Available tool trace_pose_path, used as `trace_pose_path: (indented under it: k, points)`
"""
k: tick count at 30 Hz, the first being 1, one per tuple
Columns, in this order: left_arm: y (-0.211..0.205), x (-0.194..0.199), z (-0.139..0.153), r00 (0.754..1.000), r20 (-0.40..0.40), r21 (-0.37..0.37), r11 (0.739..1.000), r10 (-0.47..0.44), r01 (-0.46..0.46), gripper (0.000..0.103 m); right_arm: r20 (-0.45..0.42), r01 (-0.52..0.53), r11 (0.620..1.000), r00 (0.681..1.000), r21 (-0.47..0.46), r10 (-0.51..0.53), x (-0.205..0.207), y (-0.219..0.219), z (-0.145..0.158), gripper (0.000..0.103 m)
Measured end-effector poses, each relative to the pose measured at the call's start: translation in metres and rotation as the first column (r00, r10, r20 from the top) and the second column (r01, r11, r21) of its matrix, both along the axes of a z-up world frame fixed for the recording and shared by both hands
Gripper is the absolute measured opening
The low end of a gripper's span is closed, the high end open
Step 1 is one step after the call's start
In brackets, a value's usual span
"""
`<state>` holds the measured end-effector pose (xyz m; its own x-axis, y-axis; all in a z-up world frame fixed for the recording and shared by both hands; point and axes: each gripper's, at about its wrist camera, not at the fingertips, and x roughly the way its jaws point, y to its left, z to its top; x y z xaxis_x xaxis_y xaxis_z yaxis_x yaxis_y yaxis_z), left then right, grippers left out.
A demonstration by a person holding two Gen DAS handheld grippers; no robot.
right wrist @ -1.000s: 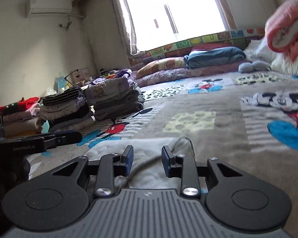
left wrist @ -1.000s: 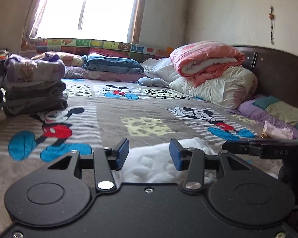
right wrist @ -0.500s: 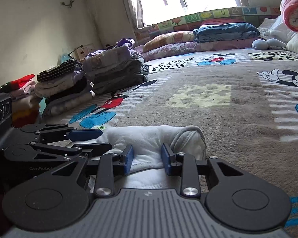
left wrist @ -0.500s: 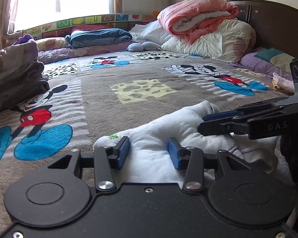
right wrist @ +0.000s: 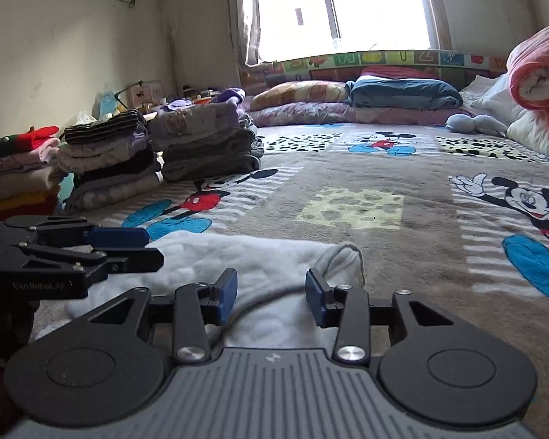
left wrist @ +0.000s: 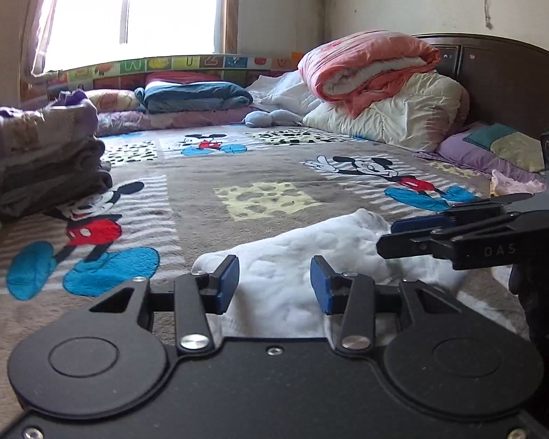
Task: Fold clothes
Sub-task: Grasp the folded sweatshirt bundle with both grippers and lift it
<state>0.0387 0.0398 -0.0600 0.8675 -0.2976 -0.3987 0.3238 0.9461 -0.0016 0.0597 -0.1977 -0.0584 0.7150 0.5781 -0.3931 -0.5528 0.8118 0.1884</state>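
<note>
White fleece, a folded garment (left wrist: 311,256), is lying on the blanket (left wrist: 201,201). My left tongs (left wrist: 274,281) are gaping over it, gripping nothing. At three o'clock, my right tongs (right wrist: 271,289) are opening, pads clear of the cloth.

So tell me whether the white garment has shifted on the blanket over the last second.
Yes. The white garment now lies spread nearer the yellow patch than before.

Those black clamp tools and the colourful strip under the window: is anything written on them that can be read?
"DAS": on the black right gripper, cut off by the picture's edge.
"GenRoboLAI", roughly: on the black left gripper; last letters unsure.
Single letters, maybe "U", "Z", "V": on the colourful alphabet mat; too blurred to be sure.
</note>
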Motion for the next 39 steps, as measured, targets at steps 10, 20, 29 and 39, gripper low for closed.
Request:
trace_pose_path:
  k: [10, 20, 29, 39]
  points:
    - [-0.026, 0.007, -0.036, 0.993, -0.118, 0.111, 0.994, 0.023, -0.010, 0.045, -0.072, 0.014, 1.000, 0.997, 0.022, -0.012, -0.005, -0.008, -0.035, 0.041]
    - [-0.007, -0.016, -0.015, 0.996, -0.089, -0.047, 0.999, 0.016, -0.020, 0.050, -0.064, 0.037, 0.999, 0.997, 0.031, -0.035, -0.022, -0.014, -0.024, 0.044]
    - [0.071, -0.011, -0.010, 0.953, -0.253, -0.485, 0.831, 0.165, -0.273, 0.050, -0.194, 0.194, 0.914, 0.972, 0.356, -0.131, -0.016, -0.068, -0.027, 0.059]
    - [0.077, 0.000, -0.048, 0.889, -0.453, -0.629, 0.685, 0.061, -0.367, 0.050, -0.431, 0.273, 0.781, 0.902, 0.562, -0.005, 0.019, -0.081, -0.074, 0.068]
